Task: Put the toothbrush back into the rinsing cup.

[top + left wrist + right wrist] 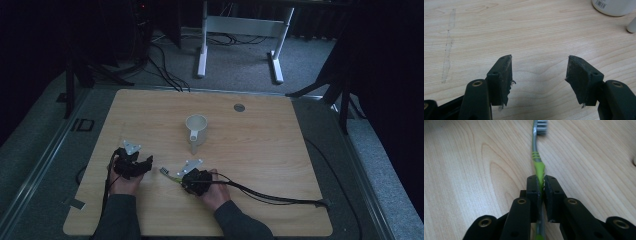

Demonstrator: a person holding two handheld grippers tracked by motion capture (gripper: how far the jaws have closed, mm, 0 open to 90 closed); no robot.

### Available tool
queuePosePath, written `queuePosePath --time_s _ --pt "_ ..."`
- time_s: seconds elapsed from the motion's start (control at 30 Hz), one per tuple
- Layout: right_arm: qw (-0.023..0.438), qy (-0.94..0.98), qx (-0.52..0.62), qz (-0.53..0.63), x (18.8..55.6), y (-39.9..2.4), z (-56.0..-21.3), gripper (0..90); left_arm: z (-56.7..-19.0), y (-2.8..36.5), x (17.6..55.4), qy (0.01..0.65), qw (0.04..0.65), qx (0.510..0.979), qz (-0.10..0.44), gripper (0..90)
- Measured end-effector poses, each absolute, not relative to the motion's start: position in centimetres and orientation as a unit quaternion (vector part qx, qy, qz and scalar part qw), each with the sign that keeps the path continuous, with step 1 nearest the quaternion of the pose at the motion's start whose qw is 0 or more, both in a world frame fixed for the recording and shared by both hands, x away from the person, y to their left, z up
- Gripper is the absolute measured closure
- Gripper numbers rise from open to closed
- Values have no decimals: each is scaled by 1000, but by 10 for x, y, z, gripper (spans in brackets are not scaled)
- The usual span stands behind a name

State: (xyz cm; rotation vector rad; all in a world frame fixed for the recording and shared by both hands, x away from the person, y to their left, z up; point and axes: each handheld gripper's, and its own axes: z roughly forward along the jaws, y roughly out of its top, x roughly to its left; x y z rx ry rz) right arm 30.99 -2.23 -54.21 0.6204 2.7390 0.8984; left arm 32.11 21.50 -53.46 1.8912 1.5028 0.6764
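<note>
A green and grey toothbrush point(537, 157) lies along the wooden table, bristle head away from me, and my right gripper point(542, 183) is shut on its green handle. From above, the toothbrush point(169, 174) pokes out to the left of the right gripper point(184, 181) near the table's front. A white mug point(196, 128) stands in the table's middle, handle toward me; its base point(614, 7) shows at the top right of the left gripper view. My left gripper point(539, 71) hangs open over bare wood, nothing between its jaws, left of the right gripper point(145, 167).
The wooden table point(260, 150) has a round grey grommet point(239, 107) near its far edge. A faint tape mark point(447, 45) runs along the wood left of the left gripper. Cables point(270, 195) trail from the right gripper toward the right front corner. White desk legs point(202, 50) stand beyond.
</note>
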Motion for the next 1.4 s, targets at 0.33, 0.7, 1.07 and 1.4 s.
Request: queuePosePath --time_s 0.33,0.7,1.07,1.4 --pt "103 920 213 311 313 -25 -535 825 -535 215 321 570 312 717 254 389" --pt "114 918 217 311 318 -28 -527 825 -534 214 321 565 317 720 251 389" --pt "123 916 219 312 323 -32 -522 825 -533 214 321 562 322 721 244 393" --pt "126 911 223 324 328 -34 -515 825 -528 218 318 559 371 713 203 396"
